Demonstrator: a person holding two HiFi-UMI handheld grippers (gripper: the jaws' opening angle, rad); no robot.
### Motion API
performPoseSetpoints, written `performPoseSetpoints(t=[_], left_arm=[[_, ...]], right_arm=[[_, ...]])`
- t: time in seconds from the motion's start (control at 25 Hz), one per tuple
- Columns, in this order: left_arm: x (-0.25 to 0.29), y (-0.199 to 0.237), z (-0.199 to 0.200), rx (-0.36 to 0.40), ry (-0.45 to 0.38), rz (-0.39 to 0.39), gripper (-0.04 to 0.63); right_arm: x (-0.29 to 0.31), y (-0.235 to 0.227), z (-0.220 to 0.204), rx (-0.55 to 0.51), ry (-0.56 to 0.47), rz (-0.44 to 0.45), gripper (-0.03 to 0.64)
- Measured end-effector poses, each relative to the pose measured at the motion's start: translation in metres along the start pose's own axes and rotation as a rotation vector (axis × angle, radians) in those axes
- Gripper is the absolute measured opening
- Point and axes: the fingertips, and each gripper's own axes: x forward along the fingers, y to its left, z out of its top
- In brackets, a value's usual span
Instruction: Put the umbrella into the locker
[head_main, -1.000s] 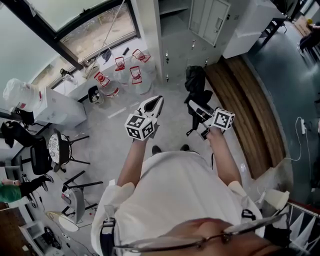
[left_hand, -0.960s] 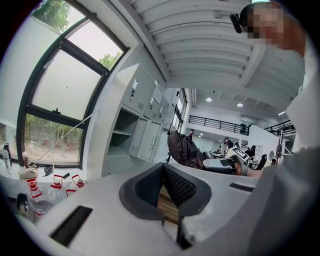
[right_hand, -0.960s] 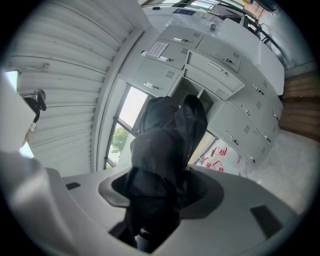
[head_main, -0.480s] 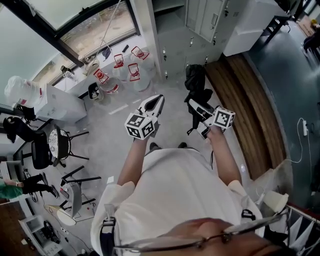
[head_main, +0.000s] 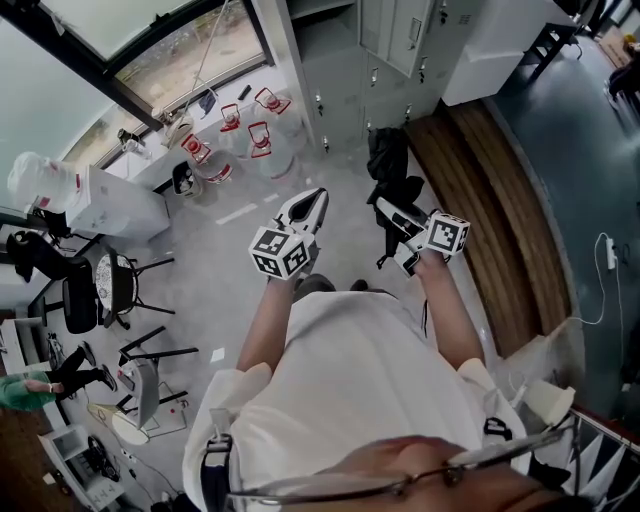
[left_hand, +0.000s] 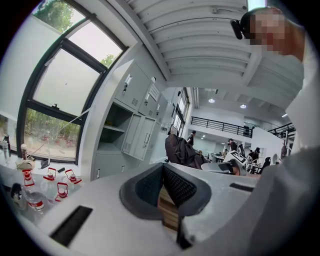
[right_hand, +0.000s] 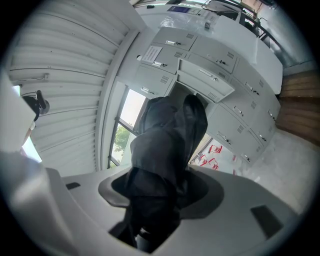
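**Right gripper** (head_main: 388, 215): at 1 o'clock from the person's torso in the head view. Its jaws are clamped on the umbrella, and the right gripper view (right_hand: 159, 202) shows black cloth filling the gap between them.

**Umbrella** (head_main: 386, 165): black and folded. It sticks out past the jaws toward 12 o'clock, over the grey floor and outside the lockers. In the right gripper view (right_hand: 167, 142) its far end overlaps an open compartment.

**Left gripper** (head_main: 308, 203): at 11 o'clock from the torso, beside the right gripper but apart from it. In the left gripper view (left_hand: 163, 169) its pads meet with nothing held between them.

**Lockers** (head_main: 390, 45): a grey bank at 12 o'clock of the head view. Most doors are shut, and one bay (left_hand: 112, 127) stands open.

**Bottles** (head_main: 235, 140): a cluster with red handles on the floor, at 10 o'clock from the left gripper, below the window.

**Wood strip** (head_main: 490, 200): flooring at 3 o'clock from the right gripper.

**Chairs** (head_main: 110, 290): black, at 9 o'clock of the head view.
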Motion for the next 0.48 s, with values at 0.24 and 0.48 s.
performPoseSetpoints(t=[0.24,0.48], left_arm=[[0.010,0.002,-0.001,-0.005,-0.001,0.011,0.003],[0.017,0.010,-0.003,-0.006,-0.001,0.025,0.003]], right_arm=[[-0.001,-0.006,0.004,-0.006,0.023,-0.009,0.244],[0.006,-0.008,0.007,-0.019,0.032,0.015,0.244]])
